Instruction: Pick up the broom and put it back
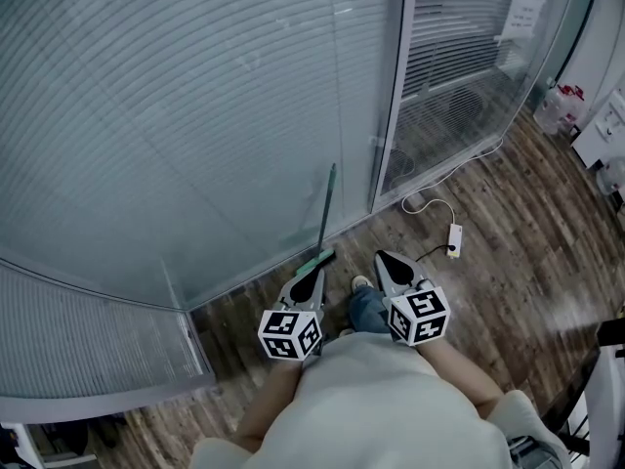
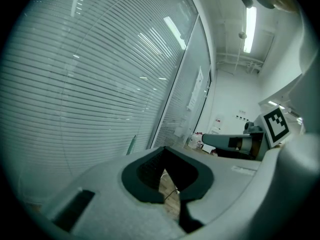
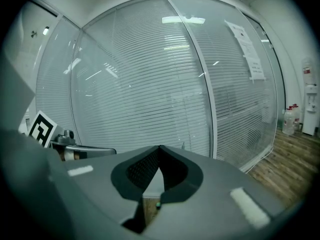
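A broom with a thin green handle (image 1: 327,206) leans upright against the glass wall; its green head (image 1: 315,259) rests on the floor at the wall's foot. My left gripper (image 1: 316,275) is just below the broom head, its jaws shut and empty. In the left gripper view the handle (image 2: 131,145) shows left of the closed tips of the left gripper (image 2: 163,150). My right gripper (image 1: 381,258) hangs to the right of the broom, apart from it, shut with nothing held. The right gripper (image 3: 159,148) points at the blinds.
A curved glass wall with blinds (image 1: 195,115) and a white door frame (image 1: 391,96) fill the front. A white cable with a plug block (image 1: 452,238) lies on the wood floor to the right. Bottles (image 1: 559,106) stand far right. A shoe (image 1: 361,283) shows between the grippers.
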